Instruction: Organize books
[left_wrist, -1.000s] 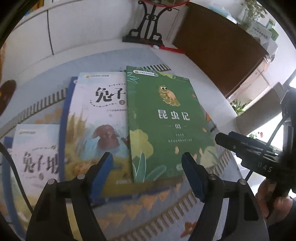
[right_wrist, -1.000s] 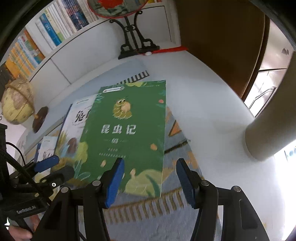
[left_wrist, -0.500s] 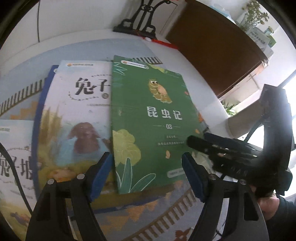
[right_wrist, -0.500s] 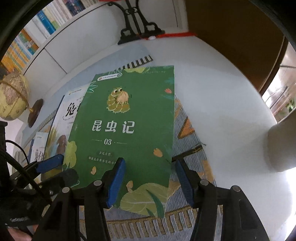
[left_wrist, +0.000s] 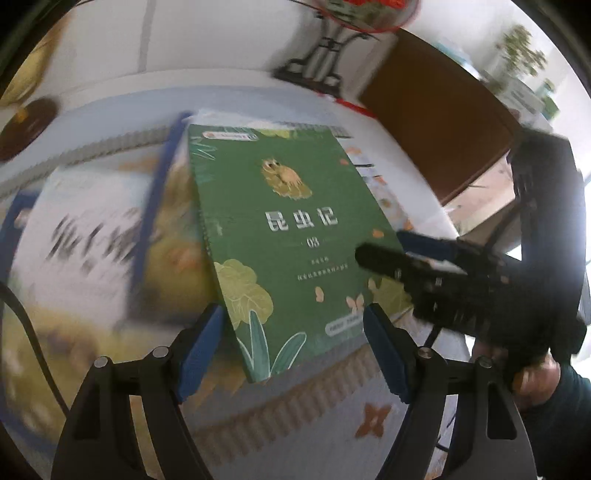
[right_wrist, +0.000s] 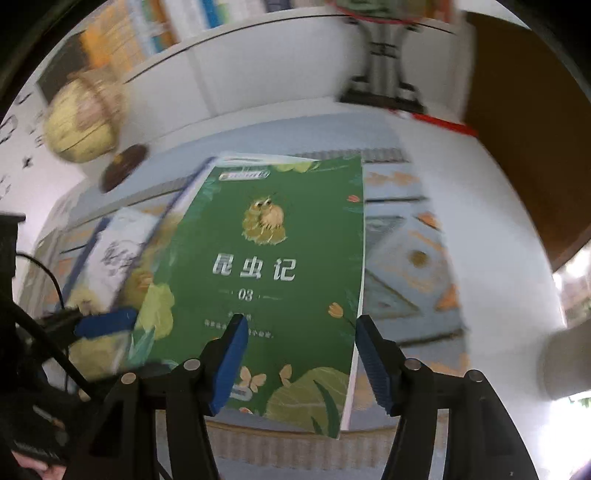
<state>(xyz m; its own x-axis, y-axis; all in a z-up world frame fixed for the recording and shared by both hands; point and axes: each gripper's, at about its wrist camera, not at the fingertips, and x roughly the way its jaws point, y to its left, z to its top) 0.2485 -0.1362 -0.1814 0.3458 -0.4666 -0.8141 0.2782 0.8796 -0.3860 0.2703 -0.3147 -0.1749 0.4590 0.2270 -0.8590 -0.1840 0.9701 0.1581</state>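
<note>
Left wrist: left gripper spread, nothing pinched; green book lies on the mat over other books, near the mat's front edge. Best to square both grippers to its edges before closing. Cover reads 昆虫记 03.

Right wrist: right gripper spread, its jaws just widened, straddling the book's right edge.

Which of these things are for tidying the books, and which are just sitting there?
For the job:
- green book, lying on top
- white rabbit book beside it, blurred
- left gripper and right gripper, both open

Just lying about:
- globe
- patterned mat under the books
- black stand
- shelf books
</note>
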